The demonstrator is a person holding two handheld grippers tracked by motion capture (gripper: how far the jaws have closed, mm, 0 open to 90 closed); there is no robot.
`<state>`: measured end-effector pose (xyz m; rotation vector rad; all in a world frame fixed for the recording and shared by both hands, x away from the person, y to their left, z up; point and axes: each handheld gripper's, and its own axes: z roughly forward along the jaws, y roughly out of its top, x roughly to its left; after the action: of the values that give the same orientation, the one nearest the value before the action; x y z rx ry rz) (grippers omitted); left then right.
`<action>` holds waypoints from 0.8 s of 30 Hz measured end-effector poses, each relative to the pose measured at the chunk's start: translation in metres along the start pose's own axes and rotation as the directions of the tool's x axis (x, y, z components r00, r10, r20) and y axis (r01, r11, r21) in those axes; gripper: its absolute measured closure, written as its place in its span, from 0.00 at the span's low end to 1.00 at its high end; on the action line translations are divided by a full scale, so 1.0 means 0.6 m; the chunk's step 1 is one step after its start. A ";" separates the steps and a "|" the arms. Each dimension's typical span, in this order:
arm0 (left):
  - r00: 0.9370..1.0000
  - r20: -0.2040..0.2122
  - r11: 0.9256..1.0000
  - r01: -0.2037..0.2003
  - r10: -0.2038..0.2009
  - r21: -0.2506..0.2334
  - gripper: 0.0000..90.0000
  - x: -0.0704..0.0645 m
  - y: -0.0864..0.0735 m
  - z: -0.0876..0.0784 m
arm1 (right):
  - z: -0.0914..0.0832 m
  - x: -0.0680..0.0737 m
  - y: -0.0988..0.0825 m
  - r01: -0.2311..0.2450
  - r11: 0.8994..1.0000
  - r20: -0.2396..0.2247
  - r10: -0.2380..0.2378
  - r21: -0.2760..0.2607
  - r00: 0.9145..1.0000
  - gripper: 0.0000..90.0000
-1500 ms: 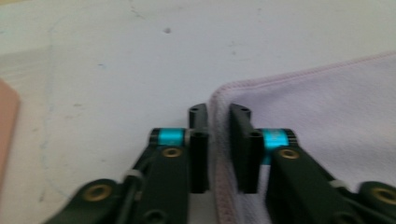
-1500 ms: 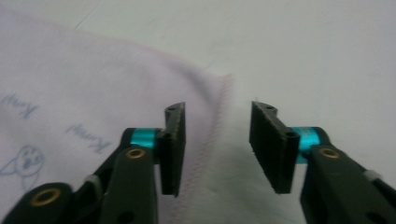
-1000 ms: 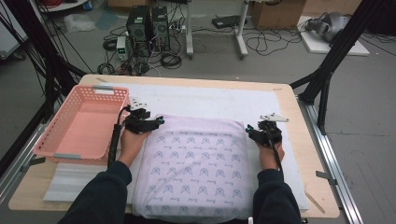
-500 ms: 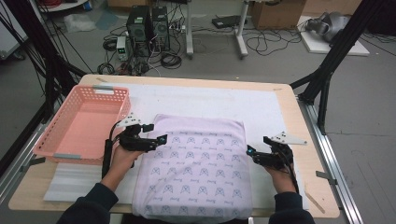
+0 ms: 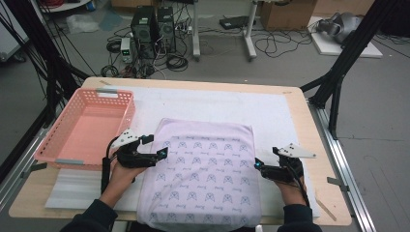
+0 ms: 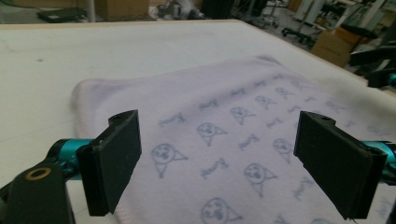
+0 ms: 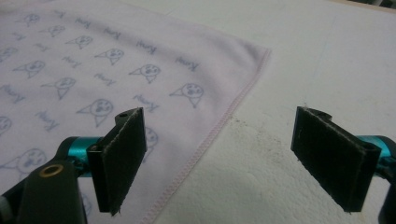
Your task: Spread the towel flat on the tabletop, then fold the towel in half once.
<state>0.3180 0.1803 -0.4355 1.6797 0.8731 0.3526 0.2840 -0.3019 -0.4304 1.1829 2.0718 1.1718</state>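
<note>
Flanking the pale printed cloth at its two side hems, with the left gripper at the left hem and the right gripper at the right one, each about midway along the cloth's length. Lay flat on the white mat, long axis running away from the person, near end hanging off the table edge, pink basket just beside to the left. Pointed inward toward each other across the fabric. Had just been opening on both sides, and stood wide apart, nothing between the pads: in the left gripper view, black pads over the cloth's left border; in the right gripper view, the stitched hem ran up between the spread pads. Neither side nearer, judging by the even spacing; probably a matched pinch at both hems next
</note>
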 end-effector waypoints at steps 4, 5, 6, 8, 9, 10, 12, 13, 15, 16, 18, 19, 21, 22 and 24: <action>1.000 -0.013 1.000 0.007 -0.007 -0.003 0.18 0.003 -0.001 -0.004 | 0.009 -0.001 0.001 -0.013 1.000 -0.004 0.013 0.011 1.000 0.19; 1.000 -0.016 1.000 0.011 -0.011 -0.006 0.18 0.004 -0.001 -0.006 | 0.011 -0.001 0.001 -0.018 1.000 -0.007 0.018 0.010 1.000 0.19; 1.000 -0.016 1.000 0.017 -0.017 -0.003 0.18 0.004 -0.002 -0.007 | 0.012 0.000 0.000 -0.017 1.000 -0.005 0.017 0.007 1.000 0.19; 1.000 -0.010 1.000 0.022 -0.022 0.000 0.18 0.005 -0.004 -0.007 | 0.012 0.001 0.001 -0.023 1.000 -0.011 0.024 0.012 1.000 0.19; 1.000 -0.010 1.000 0.018 -0.018 0.004 0.18 0.006 -0.005 -0.007 | 0.011 0.002 0.001 -0.022 1.000 -0.009 0.022 0.012 1.000 0.19; 1.000 -0.017 1.000 0.010 -0.010 0.013 0.18 0.007 -0.006 -0.006 | 0.011 0.001 0.002 -0.017 1.000 -0.009 0.017 0.004 1.000 0.19; 1.000 -0.024 1.000 0.019 -0.019 0.010 0.18 0.007 -0.006 -0.006 | 0.009 0.002 0.002 -0.020 1.000 -0.004 0.020 -0.001 1.000 0.19; 1.000 -0.024 1.000 0.016 -0.015 0.010 0.18 0.008 -0.006 -0.006 | 0.010 0.001 0.001 -0.017 1.000 -0.003 0.017 -0.001 1.000 0.19; 1.000 -0.027 1.000 0.012 -0.012 0.010 0.18 0.009 -0.006 -0.006 | 0.011 0.001 0.001 -0.026 1.000 -0.003 0.026 0.005 1.000 0.19; 0.999 -0.030 1.000 0.014 -0.013 0.010 0.18 0.010 -0.006 -0.006 | 0.012 0.001 0.001 -0.026 1.000 -0.002 0.026 0.004 1.000 0.19; 0.999 -0.034 1.000 0.017 -0.016 0.015 0.19 0.012 -0.007 -0.005 | 0.014 0.001 0.002 -0.026 1.000 -0.005 0.026 0.005 1.000 0.19; 0.999 -0.039 1.000 0.020 -0.019 0.016 0.19 0.013 -0.007 -0.004 | 0.016 0.002 0.002 -0.025 1.000 -0.003 0.025 0.005 1.000 0.19; 0.999 -0.044 0.999 0.027 -0.026 0.018 0.21 0.015 -0.006 -0.003 | 0.018 0.002 0.002 -0.022 1.000 -0.009 0.022 0.010 1.000 0.19; 0.998 -0.049 0.999 0.029 -0.028 0.019 0.21 0.016 -0.006 -0.003 | 0.020 0.002 0.001 -0.020 1.000 -0.009 0.020 0.013 1.000 0.19; 0.998 -0.055 0.999 0.031 -0.029 0.029 0.21 0.018 -0.006 -0.001 | 0.023 0.001 0.001 -0.027 0.999 -0.011 0.027 0.020 1.000 0.19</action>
<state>0.3233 0.1887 -0.4410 1.6895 0.9468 0.3676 0.2939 -0.2952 -0.4372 1.2202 2.0869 1.1756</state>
